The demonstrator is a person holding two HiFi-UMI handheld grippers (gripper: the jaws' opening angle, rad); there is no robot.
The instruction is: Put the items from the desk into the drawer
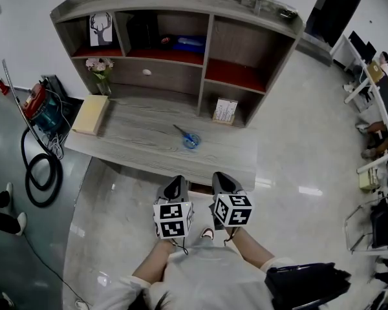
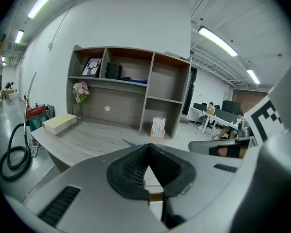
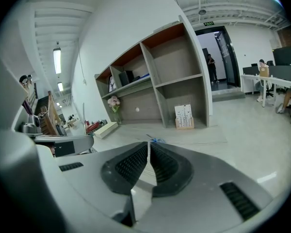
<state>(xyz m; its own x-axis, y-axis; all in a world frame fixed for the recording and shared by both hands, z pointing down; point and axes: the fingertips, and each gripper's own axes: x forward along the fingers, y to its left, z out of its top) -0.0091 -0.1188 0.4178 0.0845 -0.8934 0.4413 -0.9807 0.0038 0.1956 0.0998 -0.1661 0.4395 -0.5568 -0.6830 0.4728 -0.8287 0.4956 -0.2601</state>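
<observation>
Blue-handled scissors [image 1: 189, 138] [image 2: 129, 142] [image 3: 156, 140] lie near the middle of the grey desk [image 1: 142, 148]. A flat beige box [image 1: 90, 113] [image 2: 59, 123] rests at its left end. A white calendar card [image 1: 225, 110] [image 2: 158, 127] [image 3: 184, 116] stands under the right shelf. The drawer [image 1: 156, 76] with a white knob [image 1: 146, 72] [image 2: 107, 108] [image 3: 137, 109] is closed. My left gripper [image 1: 178, 180] [image 2: 148, 145] and right gripper [image 1: 220, 175] [image 3: 149, 142] hover side by side in front of the desk's near edge, both shut and empty.
A vase of pink flowers [image 1: 101, 70] stands at the desk's back left. A red and teal vacuum [image 1: 42, 105] with a black hose [image 1: 41, 173] sits on the floor to the left. Office desks and chairs [image 1: 375, 108] line the right side.
</observation>
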